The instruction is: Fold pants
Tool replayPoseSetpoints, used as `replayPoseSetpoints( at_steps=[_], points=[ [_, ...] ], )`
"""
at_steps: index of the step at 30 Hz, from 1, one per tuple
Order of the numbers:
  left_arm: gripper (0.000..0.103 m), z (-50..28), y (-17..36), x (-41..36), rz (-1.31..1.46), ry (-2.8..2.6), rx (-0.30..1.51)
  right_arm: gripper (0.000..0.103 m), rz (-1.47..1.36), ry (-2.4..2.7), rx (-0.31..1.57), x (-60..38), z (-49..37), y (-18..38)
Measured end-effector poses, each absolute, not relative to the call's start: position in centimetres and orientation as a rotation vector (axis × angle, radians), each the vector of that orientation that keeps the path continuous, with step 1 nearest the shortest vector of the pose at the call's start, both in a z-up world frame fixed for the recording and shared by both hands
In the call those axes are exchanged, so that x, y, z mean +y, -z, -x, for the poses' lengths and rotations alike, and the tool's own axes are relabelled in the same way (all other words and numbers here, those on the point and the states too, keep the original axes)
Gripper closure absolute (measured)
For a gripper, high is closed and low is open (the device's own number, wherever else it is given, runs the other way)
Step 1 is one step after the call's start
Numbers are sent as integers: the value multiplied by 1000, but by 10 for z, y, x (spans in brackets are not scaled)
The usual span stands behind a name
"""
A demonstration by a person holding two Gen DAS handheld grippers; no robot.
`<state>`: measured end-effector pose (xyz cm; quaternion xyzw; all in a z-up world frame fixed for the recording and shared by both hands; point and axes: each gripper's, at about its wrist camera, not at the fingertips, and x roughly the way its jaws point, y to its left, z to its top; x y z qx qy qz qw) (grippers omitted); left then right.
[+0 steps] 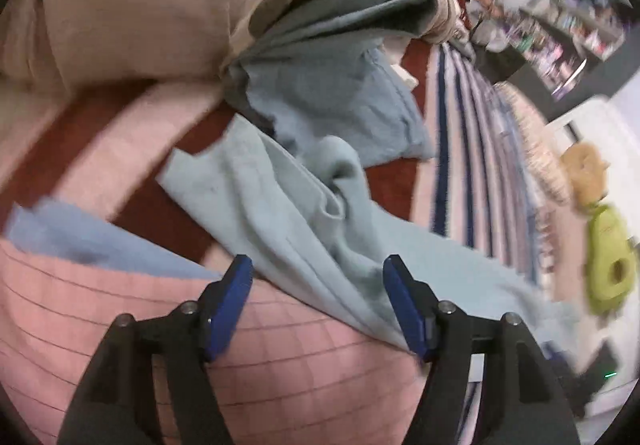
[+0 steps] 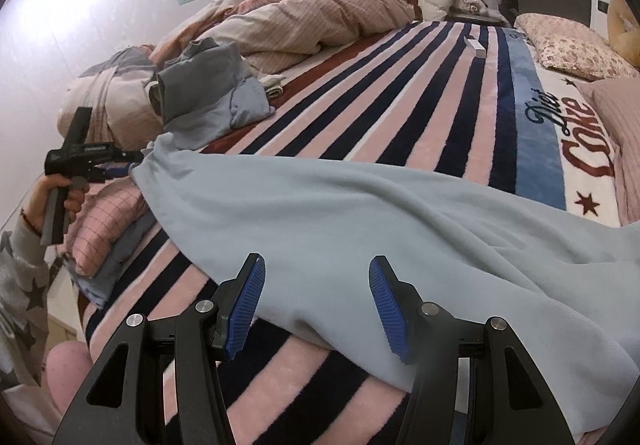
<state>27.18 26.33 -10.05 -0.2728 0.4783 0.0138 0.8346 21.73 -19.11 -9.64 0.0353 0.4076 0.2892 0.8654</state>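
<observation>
Light blue pants (image 2: 360, 213) lie spread across the striped bed. They also show in the left wrist view (image 1: 304, 213), rumpled, with one end at the upper left. My left gripper (image 1: 318, 309) is open, its blue pads on either side of the pants' near edge, above a pink checked cloth. In the right wrist view the left gripper (image 2: 120, 169) is at the pants' far left end. My right gripper (image 2: 316, 305) is open and empty, just above the pants' near edge.
A pile of grey-blue clothes (image 2: 212, 89) and a rumpled beige duvet (image 2: 304, 21) lie at the back left. Folded pink checked and blue clothes (image 2: 108, 229) are stacked at the bed's left edge. Pillows (image 2: 572, 45) lie at the right. A green plush toy (image 1: 608, 265) is at the right.
</observation>
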Motion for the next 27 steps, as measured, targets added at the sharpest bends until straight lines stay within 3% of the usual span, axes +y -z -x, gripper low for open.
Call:
replayPoseSetpoints(
  at_steps=[6, 8, 11, 18, 22, 27],
  points=[
    [42, -296, 113, 249, 495, -67, 1057, 53, -91, -617, 863, -189, -223, 103],
    [77, -294, 121, 246, 482, -72, 1062, 53, -91, -619, 866, -189, -223, 105],
    [93, -288, 116, 246, 466, -73, 991, 53, -95, -617, 873, -190, -222, 108],
    [95, -275, 55, 193, 247, -22, 775, 53, -128, -619, 846, -196, -220, 104],
    [95, -277, 25, 123, 134, 106, 685, 53, -168, -622, 820, -206, -216, 98],
    [95, -290, 54, 22, 58, 361, 756, 53, -187, -604, 788, -225, -207, 88]
  ],
)
